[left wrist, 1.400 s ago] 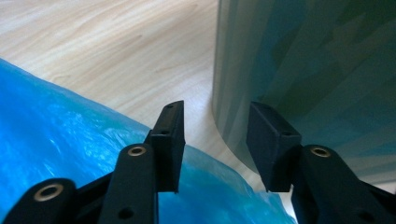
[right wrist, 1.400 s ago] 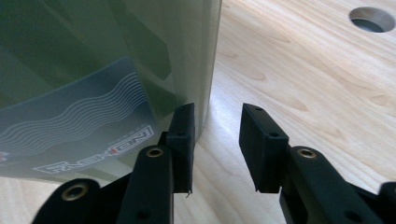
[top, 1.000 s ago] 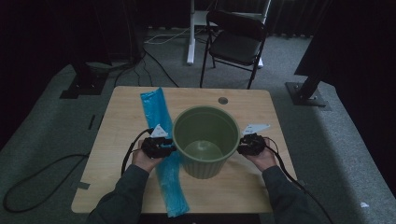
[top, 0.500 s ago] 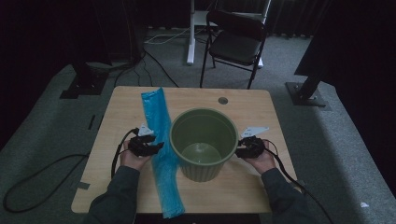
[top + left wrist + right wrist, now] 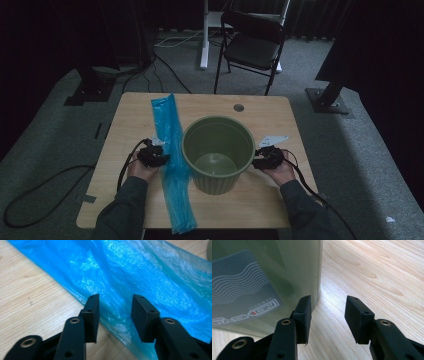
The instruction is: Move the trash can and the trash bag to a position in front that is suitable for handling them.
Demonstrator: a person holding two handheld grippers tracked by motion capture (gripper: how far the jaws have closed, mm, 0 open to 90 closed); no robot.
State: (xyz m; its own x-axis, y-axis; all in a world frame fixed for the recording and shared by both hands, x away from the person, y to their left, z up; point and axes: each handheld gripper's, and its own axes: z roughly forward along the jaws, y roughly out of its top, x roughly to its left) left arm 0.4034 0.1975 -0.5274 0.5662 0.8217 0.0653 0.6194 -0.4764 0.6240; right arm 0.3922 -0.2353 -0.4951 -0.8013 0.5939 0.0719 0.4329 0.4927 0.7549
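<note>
Blue plastic bag [image 5: 172, 160]: a long flattened strip lying front to back on the worktop [image 5: 120, 135], just left of the green bin [image 5: 217, 152] and running along its foot. Judged thin film, very light, limp, crinkly and slippery; it will not keep shape when lifted and will likely trail and cling. The bag's near edge [image 5: 110, 322] is the easiest place to take hold, pinching a fold of film rather than pressing flat on the wood. A shallow bite may slip off.

Green bin: upright near the middle of the worktop, mouth open, nothing seen inside. Ribbed plastic wall, judged stiff and light, smooth; a grey label [image 5: 242, 297] sits on its side. Rim looks like the natural hold.

Left tool [image 5: 152, 157]: at the bag's left edge. In the left gripper view its jaws stand apart over the film edge, having just been closing, with blue film in the gap. Pads not yet pressing on it; nothing pinched.

Right tool [image 5: 265, 157]: low beside the bin's right wall. Jaws spread, having just been opening, bare wood between them; left jaw close by the wall, contact unclear. Holds nothing.
</note>
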